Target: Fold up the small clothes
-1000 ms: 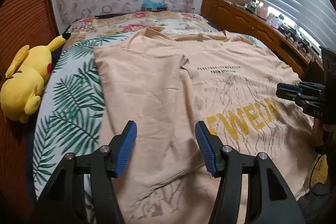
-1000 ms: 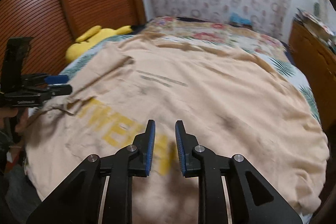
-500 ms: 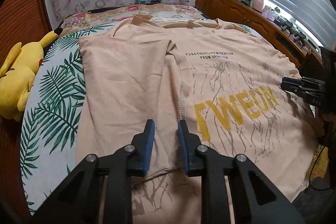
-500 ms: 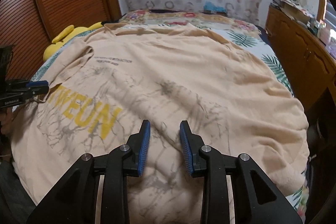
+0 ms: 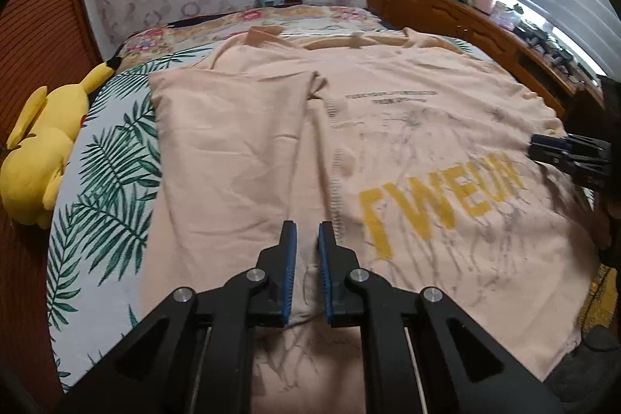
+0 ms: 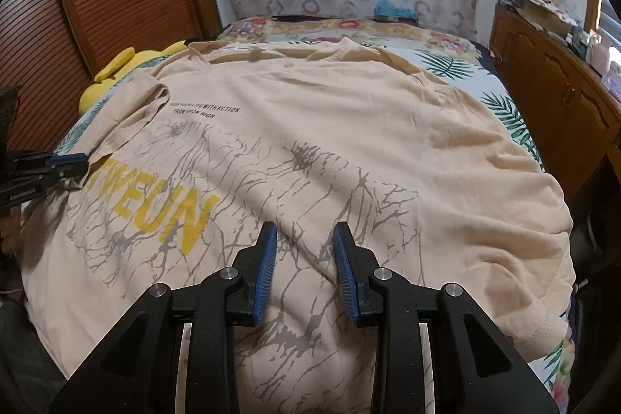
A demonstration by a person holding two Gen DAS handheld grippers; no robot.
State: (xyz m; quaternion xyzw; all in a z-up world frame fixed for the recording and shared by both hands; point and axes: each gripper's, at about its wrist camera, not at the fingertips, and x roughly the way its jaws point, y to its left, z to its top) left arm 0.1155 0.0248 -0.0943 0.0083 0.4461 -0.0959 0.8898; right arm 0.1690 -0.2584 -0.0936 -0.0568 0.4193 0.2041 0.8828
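Note:
A beige T-shirt (image 5: 407,127) with yellow letters and grey crack print lies spread on the bed; its left side is folded over the middle (image 5: 233,150). It also fills the right wrist view (image 6: 330,127). My left gripper (image 5: 307,243) hovers low over the folded flap's near edge, jaws nearly shut with a narrow gap, nothing clearly held. My right gripper (image 6: 304,243) is open and empty above the shirt's lower part. Each gripper shows at the edge of the other's view, the right one (image 5: 559,152) and the left one (image 6: 62,163).
A yellow plush toy (image 5: 39,150) lies at the bed's left edge by the orange slatted wall (image 6: 97,6). A wooden sideboard (image 5: 485,26) with clutter runs along the right side. The leaf-print bedsheet (image 5: 108,173) shows left of the shirt.
My left gripper closed from wide open to nearly shut over the folded flap. My right gripper opened wider and swung towards the shirt's right half.

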